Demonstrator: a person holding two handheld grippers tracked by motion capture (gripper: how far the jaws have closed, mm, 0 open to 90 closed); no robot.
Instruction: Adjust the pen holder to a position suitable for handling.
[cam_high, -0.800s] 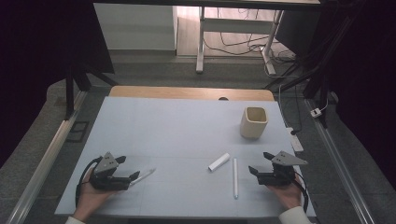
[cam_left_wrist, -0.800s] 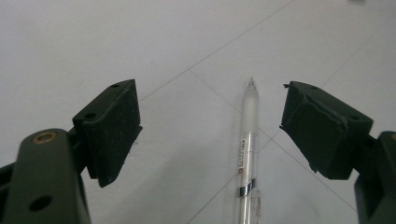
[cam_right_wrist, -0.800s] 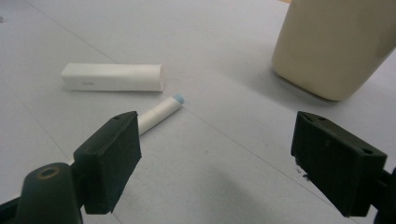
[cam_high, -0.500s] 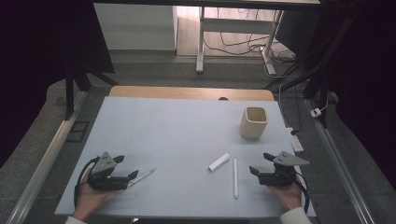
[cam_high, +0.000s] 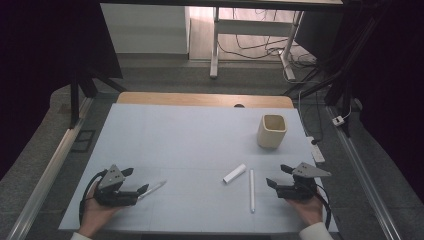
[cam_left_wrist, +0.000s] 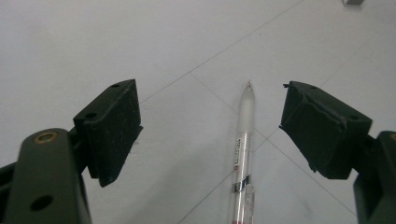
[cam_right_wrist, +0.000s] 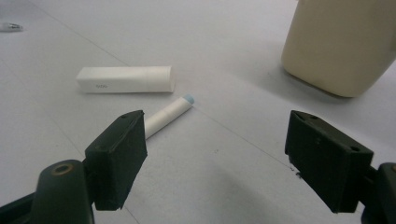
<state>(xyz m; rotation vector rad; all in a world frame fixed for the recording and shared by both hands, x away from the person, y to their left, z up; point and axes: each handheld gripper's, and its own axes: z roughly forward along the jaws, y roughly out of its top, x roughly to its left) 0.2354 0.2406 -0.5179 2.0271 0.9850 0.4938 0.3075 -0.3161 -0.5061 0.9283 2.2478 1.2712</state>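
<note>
Left tongs (cam_high: 138, 181) rest at the near left of the tabletop (cam_high: 190, 140), jaws wide apart, nothing between the pads; a clear pen (cam_left_wrist: 243, 154) lies flat between them, tip pointing away. Right tongs (cam_high: 276, 175) at the near right, also wide apart and empty, aimed at a white stick (cam_right_wrist: 167, 116) and a white block (cam_right_wrist: 125, 79); beige cup (cam_right_wrist: 343, 42) stands farther off, to the right.

Handling, by judgement: pen is light, stiff, smooth plastic, likely to roll or slip; best pinched across the barrel near the middle, by the printed band, not the tapered tip. Stick looks just as light and round; the block's flat sides should grip easier.

High view gives the whole layout: pen near left, stick and block centre-right, cup far right. Left gripper view adds the pen's frosted cap and label. Right gripper view shows the stick's blue end.
</note>
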